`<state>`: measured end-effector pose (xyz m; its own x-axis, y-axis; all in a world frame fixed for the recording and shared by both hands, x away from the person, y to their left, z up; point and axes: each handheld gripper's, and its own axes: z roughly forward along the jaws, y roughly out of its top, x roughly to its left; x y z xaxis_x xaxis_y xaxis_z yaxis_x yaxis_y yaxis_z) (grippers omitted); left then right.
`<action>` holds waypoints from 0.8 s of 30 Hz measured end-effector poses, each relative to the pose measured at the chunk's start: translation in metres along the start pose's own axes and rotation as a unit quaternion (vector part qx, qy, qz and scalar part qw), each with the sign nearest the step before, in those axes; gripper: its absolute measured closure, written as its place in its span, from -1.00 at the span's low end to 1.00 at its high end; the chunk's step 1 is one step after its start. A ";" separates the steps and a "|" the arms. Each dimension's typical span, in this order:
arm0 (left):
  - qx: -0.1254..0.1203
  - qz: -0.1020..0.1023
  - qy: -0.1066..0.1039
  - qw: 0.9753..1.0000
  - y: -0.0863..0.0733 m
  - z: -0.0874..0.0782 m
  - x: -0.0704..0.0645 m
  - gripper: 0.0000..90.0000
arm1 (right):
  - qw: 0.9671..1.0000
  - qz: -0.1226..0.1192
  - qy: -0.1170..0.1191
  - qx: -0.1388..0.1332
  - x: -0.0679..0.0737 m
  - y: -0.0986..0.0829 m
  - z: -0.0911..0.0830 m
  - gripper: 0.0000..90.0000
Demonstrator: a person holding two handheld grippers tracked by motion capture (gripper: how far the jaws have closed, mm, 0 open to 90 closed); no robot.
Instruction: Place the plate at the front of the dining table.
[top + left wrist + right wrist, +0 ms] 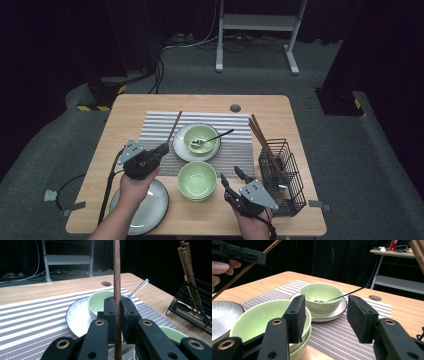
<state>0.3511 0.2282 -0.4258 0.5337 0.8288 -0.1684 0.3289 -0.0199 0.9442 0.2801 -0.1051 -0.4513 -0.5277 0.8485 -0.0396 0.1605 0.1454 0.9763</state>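
Observation:
My left gripper [163, 149] is shut on a brown wooden chopstick [175, 125] that slants up over the striped placemat [160, 125]. In the left gripper view the chopstick [116, 275] stands upright between the closed jaws. My right gripper [230, 175] is open beside a stack of green bowls [197, 180], with nothing between its jaws [324, 315]. The stacked bowls [259, 320] lie just left of its left jaw. Another green bowl [201, 138] sits on a white plate [181, 149] and holds a spoon [216, 137].
A black wire basket [285, 175] at the right table edge holds several chopsticks [260, 135]. A grey plate [147, 207] lies at the front left, under my left hand. A round cable hole [235, 108] is near the table's far edge.

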 end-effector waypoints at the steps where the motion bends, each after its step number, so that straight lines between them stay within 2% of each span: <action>1: -0.007 -0.011 0.002 1.000 0.000 0.003 -0.001 0.86 | 1.000 -0.003 0.000 0.000 0.000 -0.001 0.000 0.10; 3: -0.003 -0.011 0.004 1.000 0.001 0.005 0.000 0.86 | 1.000 -0.002 0.000 0.002 0.000 -0.001 0.001 0.10; 4: 0.008 -0.002 0.004 1.000 0.003 0.005 0.002 0.86 | 1.000 -0.003 0.001 0.002 0.000 -0.001 0.001 0.10; 8: 0.016 -0.004 0.012 1.000 0.007 0.011 0.005 0.85 | 1.000 -0.004 0.002 0.001 0.000 -0.002 0.001 0.10; 11: 0.022 0.003 0.016 1.000 0.012 0.016 0.005 0.85 | 1.000 -0.002 0.003 0.001 0.001 -0.002 0.000 0.11; 12: 0.023 0.004 0.016 1.000 0.013 0.018 0.005 0.85 | 1.000 -0.004 0.005 0.000 0.001 -0.002 0.000 0.11; 13: 0.011 -0.009 0.019 1.000 0.014 0.023 0.003 0.85 | 1.000 -0.003 0.005 0.001 0.001 -0.001 0.000 0.11; 14: 0.011 -0.008 0.018 1.000 0.016 0.025 0.002 0.85 | 1.000 -0.005 0.006 0.000 0.002 -0.001 0.000 0.11; 15: 0.025 0.009 0.017 0.999 0.018 0.025 0.004 0.85 | 1.000 -0.005 0.006 0.000 0.002 -0.001 0.000 0.11; 16: 0.027 0.011 0.018 0.999 0.019 0.026 0.005 0.86 | 1.000 -0.006 0.006 0.000 0.002 -0.001 0.000 0.11; 24: 0.038 0.007 0.031 0.999 0.022 0.043 0.011 0.86 | 1.000 -0.003 0.004 -0.001 0.000 -0.001 0.000 0.12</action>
<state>0.3974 0.2127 -0.4187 0.4903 0.8610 -0.1354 0.3806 -0.0718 0.9219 0.2798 -0.1049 -0.4522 -0.5359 0.8432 -0.0431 0.1561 0.1491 0.9764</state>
